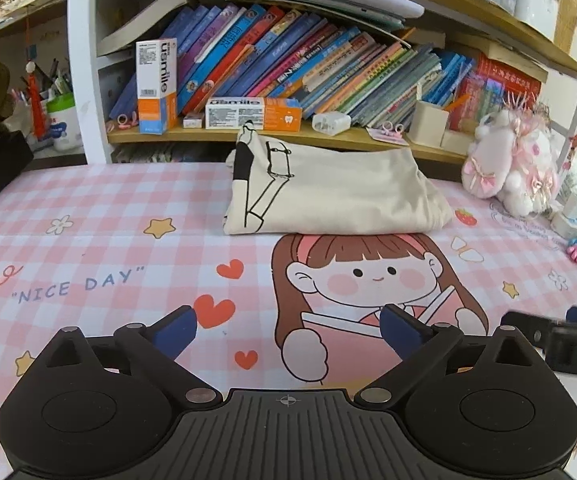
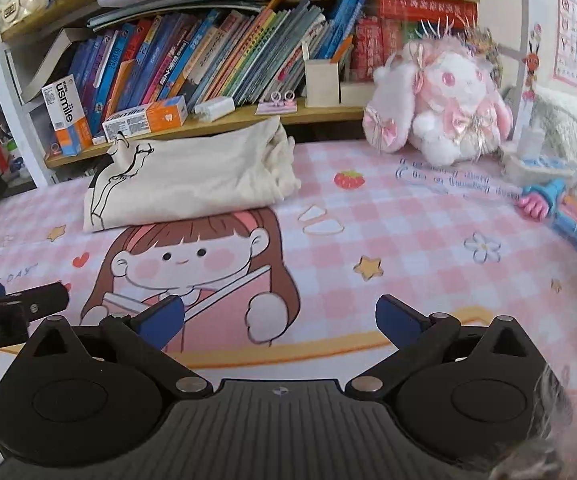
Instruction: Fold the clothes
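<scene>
A cream garment [image 1: 328,192] with a black line drawing lies folded into a compact bundle at the far side of the pink checked desk mat [image 1: 100,208], against the shelf. It also shows in the right wrist view [image 2: 184,180]. My left gripper [image 1: 288,326] is open and empty, hovering over the mat well short of the garment. My right gripper [image 2: 280,316] is open and empty, also near the front of the mat. The right gripper's side shows at the right edge of the left wrist view [image 1: 560,340]; the left gripper shows at the left edge of the right wrist view [image 2: 12,308].
A bookshelf [image 1: 288,136] with leaning books and toothpaste boxes [image 1: 252,114] stands right behind the garment. A pink plush rabbit [image 2: 436,108] sits at the back right of the mat. A blue and pink toy [image 2: 560,212] lies at the right edge.
</scene>
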Tool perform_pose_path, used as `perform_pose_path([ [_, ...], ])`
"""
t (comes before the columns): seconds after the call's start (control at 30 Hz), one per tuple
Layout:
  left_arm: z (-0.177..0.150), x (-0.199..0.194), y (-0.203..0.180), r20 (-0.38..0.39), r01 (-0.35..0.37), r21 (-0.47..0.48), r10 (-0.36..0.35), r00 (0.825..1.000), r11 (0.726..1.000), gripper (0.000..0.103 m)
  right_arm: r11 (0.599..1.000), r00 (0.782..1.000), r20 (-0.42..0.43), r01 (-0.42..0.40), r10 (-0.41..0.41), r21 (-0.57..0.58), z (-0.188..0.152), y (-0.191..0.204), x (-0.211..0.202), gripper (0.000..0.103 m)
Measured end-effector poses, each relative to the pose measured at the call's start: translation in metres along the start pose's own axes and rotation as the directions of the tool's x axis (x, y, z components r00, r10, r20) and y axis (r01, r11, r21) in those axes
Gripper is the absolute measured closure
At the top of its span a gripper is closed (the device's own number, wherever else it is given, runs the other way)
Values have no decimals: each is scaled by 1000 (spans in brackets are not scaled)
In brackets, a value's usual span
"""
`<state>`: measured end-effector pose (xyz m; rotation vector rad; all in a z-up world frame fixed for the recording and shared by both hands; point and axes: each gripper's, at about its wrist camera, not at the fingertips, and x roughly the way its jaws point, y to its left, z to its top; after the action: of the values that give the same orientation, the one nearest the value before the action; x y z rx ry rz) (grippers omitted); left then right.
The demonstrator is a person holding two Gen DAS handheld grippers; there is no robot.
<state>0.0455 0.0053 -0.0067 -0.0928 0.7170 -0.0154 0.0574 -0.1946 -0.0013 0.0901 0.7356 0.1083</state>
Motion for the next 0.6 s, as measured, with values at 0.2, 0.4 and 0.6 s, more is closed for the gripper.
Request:
perform_pose_path([
  [0.2,-1,-4,1,9,-6,-6,6,1000,1000,3,1000,1000,8,-4,4,-24,-1,7,-4,0],
  [0.4,-2,-7,1,14,-6,-1,6,1000,1000,3,1000,1000,-2,1,-1,-22,-2,8,-5,0],
  [0.6,-2,-7,0,12,-4,-3,4,1000,1000,3,1000,1000,4,3,-3,-24,-3,8,-7,0],
])
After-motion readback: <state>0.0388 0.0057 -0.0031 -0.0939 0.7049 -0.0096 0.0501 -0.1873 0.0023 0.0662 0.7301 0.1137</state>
